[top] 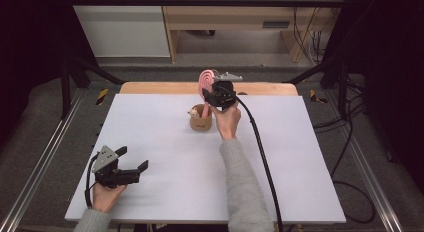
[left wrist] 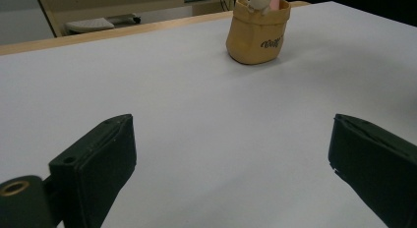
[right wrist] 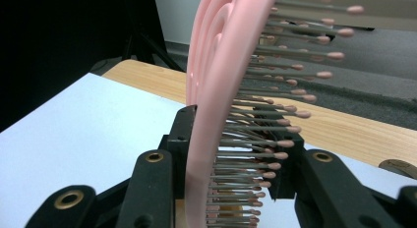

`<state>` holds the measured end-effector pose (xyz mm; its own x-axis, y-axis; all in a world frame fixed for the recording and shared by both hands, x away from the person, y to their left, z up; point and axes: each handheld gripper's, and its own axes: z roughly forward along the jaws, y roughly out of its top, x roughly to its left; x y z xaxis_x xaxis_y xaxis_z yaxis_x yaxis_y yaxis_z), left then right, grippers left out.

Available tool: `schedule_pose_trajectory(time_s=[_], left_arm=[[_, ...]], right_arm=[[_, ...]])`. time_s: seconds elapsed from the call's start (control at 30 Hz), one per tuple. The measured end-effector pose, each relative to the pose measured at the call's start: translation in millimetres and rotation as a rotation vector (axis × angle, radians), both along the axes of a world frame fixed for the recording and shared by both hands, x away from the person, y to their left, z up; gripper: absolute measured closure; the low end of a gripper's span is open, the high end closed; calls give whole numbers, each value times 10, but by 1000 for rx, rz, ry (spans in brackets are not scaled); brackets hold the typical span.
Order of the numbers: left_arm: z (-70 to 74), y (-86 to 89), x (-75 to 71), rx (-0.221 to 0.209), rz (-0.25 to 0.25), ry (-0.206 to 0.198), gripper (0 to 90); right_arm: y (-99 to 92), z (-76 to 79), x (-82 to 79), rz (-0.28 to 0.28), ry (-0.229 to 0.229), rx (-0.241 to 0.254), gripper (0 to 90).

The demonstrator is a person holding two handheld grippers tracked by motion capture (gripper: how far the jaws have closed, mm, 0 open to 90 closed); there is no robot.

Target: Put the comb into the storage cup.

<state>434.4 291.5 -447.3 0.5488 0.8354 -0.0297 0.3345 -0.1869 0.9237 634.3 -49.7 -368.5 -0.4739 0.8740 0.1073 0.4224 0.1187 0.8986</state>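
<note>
Pink plastic, a hairbrush [right wrist: 216,80] stands upright with its head up, clamped between the two black jaws of the right gripper [top: 212,94]. The jaws are closed onto the brush head, one against its flat back and the other against the side with the bristles [right wrist: 290,83], which are thin metal pins tipped with small pink beads. In the high view the brush [top: 205,79] rises above the gripper near the far edge of the table, and its lower end goes down into a small tan pouch [top: 201,121] standing on the tabletop. A little pale animal figure [top: 193,112] peeks over the pouch rim on the side toward the left. From the left gripper view the pouch [left wrist: 257,34] has dark lettering on its front and the figure [left wrist: 257,0] sits at its top edge.

The right hand [top: 227,119] reaches forward over the middle of the table, in a grey knitted sleeve [top: 243,184], with a black cable [top: 260,147] trailing back toward the near edge.

The left gripper [top: 131,162] lies low near the front left corner, well apart from the pouch. Its jaws are spread wide with nothing between them, above bare surface.

The table [top: 165,157] is covered in a pale lilac-white sheet, with a wooden strip [top: 150,88] along its far edge.
</note>
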Motion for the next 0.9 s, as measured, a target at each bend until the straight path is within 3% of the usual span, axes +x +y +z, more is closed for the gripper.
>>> schedule_pose_trajectory(time_s=[0.9], left_arm=[[-3,-7,2,6,-2,3,41]], right_arm=[[-182,-58,6,-52,2,41,603]])
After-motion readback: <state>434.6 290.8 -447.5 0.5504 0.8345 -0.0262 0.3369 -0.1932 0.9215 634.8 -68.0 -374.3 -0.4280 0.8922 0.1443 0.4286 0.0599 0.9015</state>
